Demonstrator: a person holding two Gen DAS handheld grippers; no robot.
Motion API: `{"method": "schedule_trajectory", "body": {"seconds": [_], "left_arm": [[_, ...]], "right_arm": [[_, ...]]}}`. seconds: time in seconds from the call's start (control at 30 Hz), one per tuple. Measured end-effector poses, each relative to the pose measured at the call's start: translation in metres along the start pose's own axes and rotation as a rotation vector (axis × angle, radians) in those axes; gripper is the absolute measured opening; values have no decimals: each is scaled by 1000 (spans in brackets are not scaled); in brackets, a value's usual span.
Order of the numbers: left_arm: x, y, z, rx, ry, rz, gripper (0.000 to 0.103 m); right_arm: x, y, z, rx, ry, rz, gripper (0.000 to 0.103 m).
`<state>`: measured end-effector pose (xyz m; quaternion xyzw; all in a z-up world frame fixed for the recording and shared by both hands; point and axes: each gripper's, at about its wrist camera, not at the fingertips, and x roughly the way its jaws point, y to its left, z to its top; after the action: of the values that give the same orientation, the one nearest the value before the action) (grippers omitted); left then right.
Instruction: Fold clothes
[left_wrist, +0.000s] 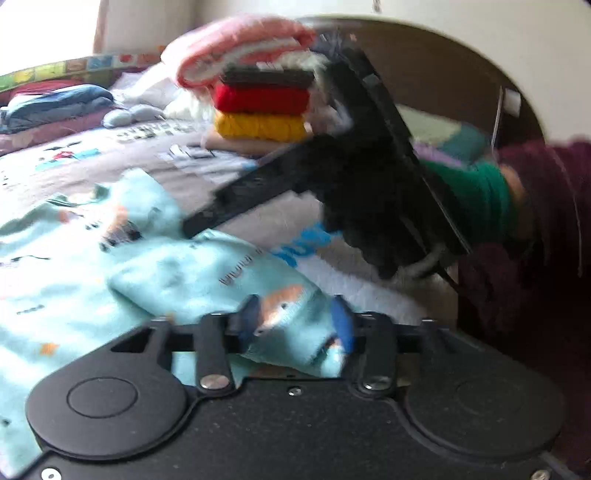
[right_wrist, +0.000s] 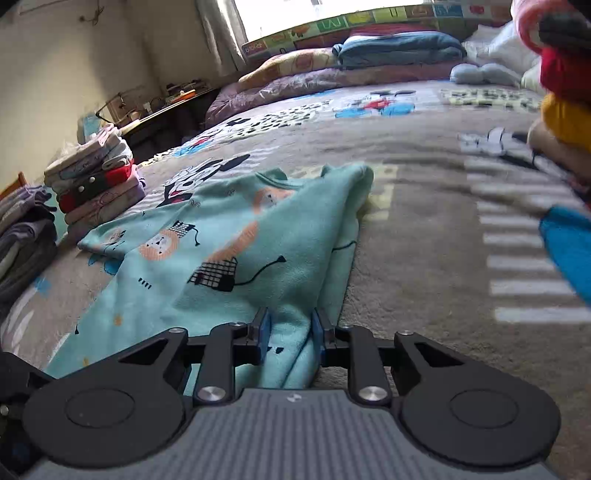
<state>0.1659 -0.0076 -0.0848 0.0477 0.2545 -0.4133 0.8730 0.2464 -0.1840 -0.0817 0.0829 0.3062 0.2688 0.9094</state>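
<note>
Turquoise lion-print garment lies rumpled on the bedspread, its edges pinched by both the left hand-held gripper and right hand-held gripper.

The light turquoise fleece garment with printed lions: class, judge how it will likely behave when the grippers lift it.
The turquoise fleece garment is probably floppy: it already drapes in folds. It seems light, ridging up between the right gripper fingers. Its fuzzy surface likely grips rather than slips.

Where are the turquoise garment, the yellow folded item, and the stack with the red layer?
turquoise garment (right_wrist: 258, 236), right wrist view, printed middle
yellow folded item (left_wrist: 260, 127), left wrist view, front edge
stack with the red layer (right_wrist: 98, 177), right wrist view, side
</note>
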Motion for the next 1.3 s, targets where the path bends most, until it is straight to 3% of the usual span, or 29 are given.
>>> {"method": "schedule_trajectory", "body": {"seconds": [0.17,0.27,0.33,0.37,0.53,0.63,0.87,1.07,1.3], "left_arm": [[-42,33,-2,-242,-169,65,59],[-73,63,-14,-428,-273,144,75],[-92,81,-24,-558,-323,191,91],[-103,90,-30,-628,-347,217,91],[-141,119,-49,-865,-512,206,91],[-145,121,-47,-866,-555,180,91],[-147,139,-51,-854,-552,167,91],[-142,169,-51,-870,-553,150,91],[-142,187,-50,-908,-579,114,91]], "right_arm": [[-8,3,-11,40,-2,-37,27],[-22,14,-15,15,-18,-34,27],[-32,21,-17,-1,-28,-32,27],[-36,25,-19,-9,-33,-29,28],[-27,43,-10,-116,-18,-50,28],[-4,41,16,-147,-24,-70,27],[70,11,66,-161,19,-129,27],[117,-26,52,-82,75,-107,25],[104,-33,48,-36,4,-78,27]]}}
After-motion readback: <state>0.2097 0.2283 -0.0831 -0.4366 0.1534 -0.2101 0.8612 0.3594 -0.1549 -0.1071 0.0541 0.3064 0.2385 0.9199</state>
